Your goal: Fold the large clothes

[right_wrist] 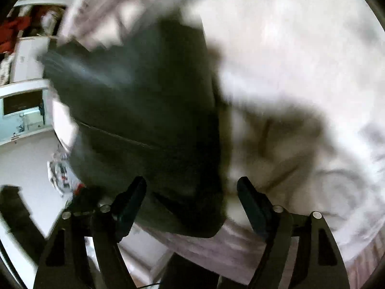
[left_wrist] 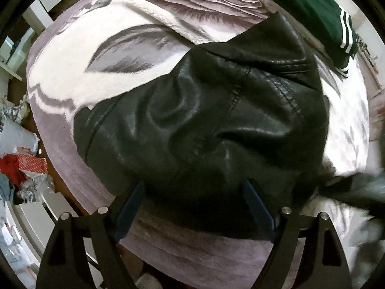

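Jacket (left_wrist: 204, 120) on blanket (left_wrist: 72, 91)

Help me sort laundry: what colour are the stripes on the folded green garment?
White stripes on the folded green garment, clearest in the left wrist view.

Left gripper (left_wrist: 193, 207) spread; right gripper (right_wrist: 192, 204) spread

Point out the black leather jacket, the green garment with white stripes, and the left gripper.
Black leather jacket (left_wrist: 204, 120): left wrist view, on its creased middle panel.
Green garment (left_wrist: 310, 12): left wrist view, on its plain green fabric above the white stripes.
Left gripper (left_wrist: 193, 192): left wrist view, midway between its open fingertips.
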Action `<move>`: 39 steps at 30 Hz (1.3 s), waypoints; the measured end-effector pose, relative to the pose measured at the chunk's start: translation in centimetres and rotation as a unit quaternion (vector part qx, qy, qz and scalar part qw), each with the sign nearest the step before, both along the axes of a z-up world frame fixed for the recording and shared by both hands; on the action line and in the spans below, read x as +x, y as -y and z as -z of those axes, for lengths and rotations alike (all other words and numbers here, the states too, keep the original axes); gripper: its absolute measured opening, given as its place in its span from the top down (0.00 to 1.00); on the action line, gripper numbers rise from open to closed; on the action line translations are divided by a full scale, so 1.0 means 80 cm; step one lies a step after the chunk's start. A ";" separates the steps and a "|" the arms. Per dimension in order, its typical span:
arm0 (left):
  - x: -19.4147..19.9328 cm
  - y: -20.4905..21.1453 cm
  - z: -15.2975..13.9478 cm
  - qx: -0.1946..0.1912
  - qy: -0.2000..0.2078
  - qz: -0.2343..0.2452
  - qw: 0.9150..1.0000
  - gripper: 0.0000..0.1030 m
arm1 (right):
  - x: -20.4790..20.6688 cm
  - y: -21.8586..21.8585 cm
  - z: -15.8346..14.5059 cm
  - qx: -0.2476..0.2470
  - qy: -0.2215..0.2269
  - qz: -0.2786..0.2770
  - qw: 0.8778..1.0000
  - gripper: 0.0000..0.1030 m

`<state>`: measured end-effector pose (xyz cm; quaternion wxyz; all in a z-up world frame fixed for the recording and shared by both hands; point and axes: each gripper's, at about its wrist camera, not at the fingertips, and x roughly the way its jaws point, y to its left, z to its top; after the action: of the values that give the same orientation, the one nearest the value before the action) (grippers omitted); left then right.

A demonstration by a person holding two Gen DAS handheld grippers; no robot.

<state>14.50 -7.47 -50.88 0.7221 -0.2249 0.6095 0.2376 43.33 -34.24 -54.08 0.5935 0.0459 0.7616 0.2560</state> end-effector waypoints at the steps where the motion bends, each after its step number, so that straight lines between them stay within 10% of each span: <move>1: -0.001 -0.002 0.003 0.004 -0.002 0.000 1.000 0.19 | 0.005 0.000 -0.018 0.014 0.017 0.007 1.000 0.34; 6: 0.002 -0.007 0.023 0.004 -0.009 0.002 1.000 0.16 | 0.034 -0.079 -0.060 0.112 0.034 -0.055 0.992 0.61; 13: 0.001 -0.014 0.014 0.014 0.022 -0.007 1.000 0.16 | 0.068 -0.165 0.006 0.044 0.039 -0.097 0.994 0.62; 20: -0.044 -0.032 -0.006 -0.029 0.035 -0.050 0.998 0.16 | 0.078 -0.122 -0.020 0.091 -0.017 -0.067 0.993 0.60; 22: -0.071 -0.044 -0.007 -0.049 0.042 -0.082 0.995 0.16 | 0.073 -0.075 -0.028 0.102 -0.026 -0.045 0.993 0.34; 27: -0.131 -0.065 0.021 -0.113 0.049 -0.150 0.981 0.16 | 0.029 0.027 0.039 0.106 -0.097 -0.006 0.990 0.23; 34: -0.149 -0.065 0.061 -0.212 0.118 -0.205 0.948 0.16 | -0.003 -0.013 0.158 0.250 -0.220 0.036 0.942 0.10; 39: -0.167 -0.066 0.072 -0.266 0.170 -0.264 0.911 0.16 | -0.004 -0.039 0.153 0.253 -0.269 0.091 0.925 0.34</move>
<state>1.11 -2.19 -56.67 0.6390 -0.5983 0.4371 0.2065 43.02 -31.09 -66.36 0.3558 0.3308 0.7951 0.3630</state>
